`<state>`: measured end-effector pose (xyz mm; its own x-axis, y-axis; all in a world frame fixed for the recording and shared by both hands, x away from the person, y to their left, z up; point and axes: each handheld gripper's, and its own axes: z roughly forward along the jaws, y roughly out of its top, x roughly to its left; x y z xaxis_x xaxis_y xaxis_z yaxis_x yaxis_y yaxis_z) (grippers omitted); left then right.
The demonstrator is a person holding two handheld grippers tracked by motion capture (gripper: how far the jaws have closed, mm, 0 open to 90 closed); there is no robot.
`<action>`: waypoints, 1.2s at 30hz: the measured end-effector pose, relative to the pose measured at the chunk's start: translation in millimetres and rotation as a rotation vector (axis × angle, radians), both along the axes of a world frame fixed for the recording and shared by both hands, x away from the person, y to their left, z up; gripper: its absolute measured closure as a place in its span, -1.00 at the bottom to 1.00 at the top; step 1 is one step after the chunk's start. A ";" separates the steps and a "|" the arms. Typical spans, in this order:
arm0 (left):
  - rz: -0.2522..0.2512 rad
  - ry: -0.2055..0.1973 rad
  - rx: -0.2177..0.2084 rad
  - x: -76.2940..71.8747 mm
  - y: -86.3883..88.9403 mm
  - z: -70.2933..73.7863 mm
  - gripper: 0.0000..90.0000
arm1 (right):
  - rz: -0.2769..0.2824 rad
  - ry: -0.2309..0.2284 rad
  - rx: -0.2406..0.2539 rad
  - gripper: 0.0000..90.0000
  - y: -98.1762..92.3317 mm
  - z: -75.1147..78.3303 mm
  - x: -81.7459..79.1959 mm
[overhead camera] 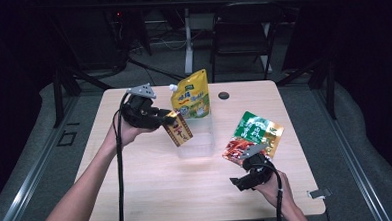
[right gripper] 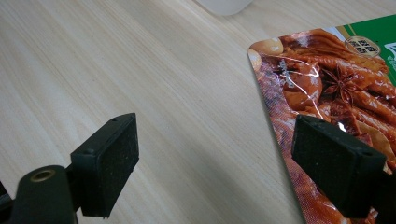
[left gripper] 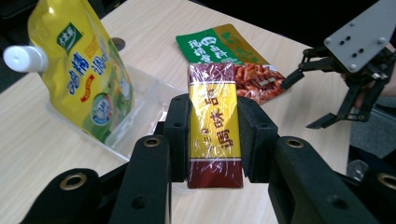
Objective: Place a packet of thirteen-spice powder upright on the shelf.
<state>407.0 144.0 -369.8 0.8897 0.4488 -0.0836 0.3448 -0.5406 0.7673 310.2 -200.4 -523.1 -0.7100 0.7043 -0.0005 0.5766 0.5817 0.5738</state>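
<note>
My left gripper (overhead camera: 170, 120) is shut on a small maroon-and-yellow packet (overhead camera: 179, 130), held in the air over the near left part of a clear plastic container (overhead camera: 199, 142). In the left gripper view both pads press the sides of the packet (left gripper: 215, 107). A yellow spout pouch (overhead camera: 191, 97) stands upright in the container's far end. A green-and-red food pouch (overhead camera: 253, 136) lies flat on the table at the right. Just in front of it my right gripper (overhead camera: 239, 181) stands open low over the wood, with one pad over the edge of the pouch (right gripper: 336, 93) and nothing between its jaws.
The wooden table (overhead camera: 152, 192) has a dark round hole (overhead camera: 224, 95) near its far edge. A small metal clip (overhead camera: 319, 193) sits at the near right corner. A black chair (overhead camera: 240, 33) stands behind the table, and dark floor surrounds it.
</note>
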 end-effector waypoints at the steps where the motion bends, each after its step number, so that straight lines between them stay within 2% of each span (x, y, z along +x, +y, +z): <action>1: 0.002 -0.003 0.007 2.6 -0.8 0.0 0.52 | 0.001 0.000 -0.001 -0.68 0.0 0.0 0.0; 4: 0.015 -0.016 0.015 8.5 -3.2 -1.4 0.52 | 0.003 0.004 0.005 -0.68 0.1 -0.2 0.1; 11: 0.001 -0.030 0.023 19.2 -12.2 -7.2 0.52 | 0.004 0.004 0.005 -0.68 0.2 -0.7 0.2; 18: -0.013 -0.028 0.073 26.5 -22.1 -16.2 0.52 | 0.010 0.003 0.010 -0.68 0.0 -1.3 0.6; 24: -0.032 -0.027 0.104 30.2 -30.1 -24.2 0.51 | 0.011 0.008 -0.005 -0.68 0.3 -0.9 0.7; 36: -0.084 -0.002 0.168 37.4 -41.3 -43.6 0.51 | 0.008 0.005 0.002 -0.68 0.5 -3.0 1.0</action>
